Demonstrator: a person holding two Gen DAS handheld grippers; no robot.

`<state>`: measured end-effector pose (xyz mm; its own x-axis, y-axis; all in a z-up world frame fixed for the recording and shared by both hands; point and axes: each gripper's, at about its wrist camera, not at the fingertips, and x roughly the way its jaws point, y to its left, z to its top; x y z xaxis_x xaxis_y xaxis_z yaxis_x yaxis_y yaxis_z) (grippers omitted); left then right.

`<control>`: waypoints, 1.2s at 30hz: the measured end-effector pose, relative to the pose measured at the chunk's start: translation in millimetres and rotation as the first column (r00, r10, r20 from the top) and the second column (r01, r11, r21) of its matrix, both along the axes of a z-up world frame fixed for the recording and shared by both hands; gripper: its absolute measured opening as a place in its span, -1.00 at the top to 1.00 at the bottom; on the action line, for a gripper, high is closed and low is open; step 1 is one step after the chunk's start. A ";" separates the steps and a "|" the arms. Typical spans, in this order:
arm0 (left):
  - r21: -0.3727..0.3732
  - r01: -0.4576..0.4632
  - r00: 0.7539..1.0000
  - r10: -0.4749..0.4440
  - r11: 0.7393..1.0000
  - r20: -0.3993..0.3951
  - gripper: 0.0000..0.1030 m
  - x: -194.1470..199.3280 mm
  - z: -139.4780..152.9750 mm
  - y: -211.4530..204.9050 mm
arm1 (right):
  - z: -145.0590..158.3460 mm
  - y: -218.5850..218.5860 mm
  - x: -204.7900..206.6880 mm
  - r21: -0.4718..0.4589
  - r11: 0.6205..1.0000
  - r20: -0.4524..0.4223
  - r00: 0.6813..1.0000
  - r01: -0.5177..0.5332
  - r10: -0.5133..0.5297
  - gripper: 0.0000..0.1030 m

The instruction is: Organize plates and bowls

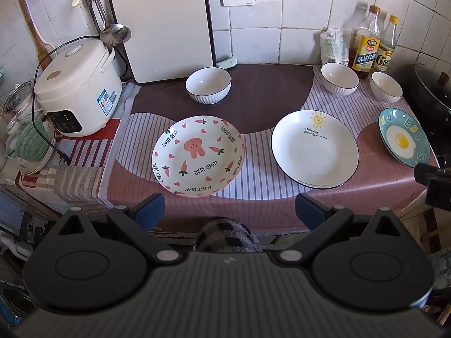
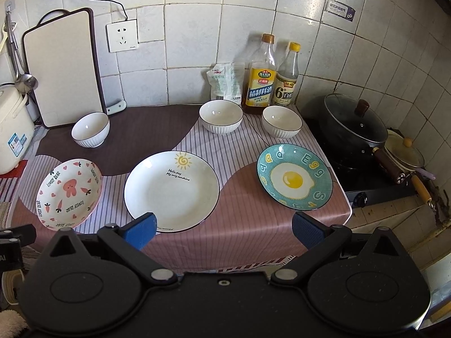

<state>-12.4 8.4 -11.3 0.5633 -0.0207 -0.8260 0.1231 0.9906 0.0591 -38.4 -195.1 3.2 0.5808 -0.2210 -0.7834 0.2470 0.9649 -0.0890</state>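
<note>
White tiles back a counter under a striped cloth (image 2: 239, 225). From left: rice cooker (image 1: 76, 90), cutting board (image 1: 160, 28), two bottles (image 2: 260, 70), lidded wok (image 2: 355, 124). Three empty bowls (image 2: 90, 129) (image 2: 221, 116) (image 2: 282, 121) stand behind three bare plates: bear plate (image 1: 197, 155), sun plate (image 2: 172, 190), egg plate (image 2: 294, 180). Left gripper (image 1: 229, 211) and right gripper (image 2: 224, 229) hover at the near edge, jaws apart, holding nothing.

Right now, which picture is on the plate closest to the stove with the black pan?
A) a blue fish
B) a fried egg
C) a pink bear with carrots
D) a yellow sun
B: the teal egg plate with its yellow yolk sits at the table's right end, next to the stove and the black pan.
</note>
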 end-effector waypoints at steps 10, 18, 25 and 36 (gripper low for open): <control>-0.005 0.013 1.000 -0.013 1.000 0.006 -0.94 -1.2 1.6 -0.4 | -1.1 -1.3 0.9 -0.005 1.000 -0.004 1.000 -0.002 0.002 -1.00; -0.014 0.022 1.000 -0.022 1.000 0.013 -0.95 -2.3 4.9 -3.4 | -2.8 -1.2 0.4 -0.011 1.000 -0.004 1.000 0.003 -0.003 -1.00; -0.002 0.038 0.999 -0.038 0.999 0.002 -0.95 -2.9 1.6 -3.6 | -5.2 -3.7 -0.6 -0.013 1.000 -0.006 1.000 0.013 -0.013 -1.00; -0.052 0.108 0.994 -0.108 0.993 -0.007 -0.95 2.8 2.6 -5.7 | -3.4 -5.4 -5.4 -0.021 1.000 0.019 1.000 0.016 -0.015 -1.00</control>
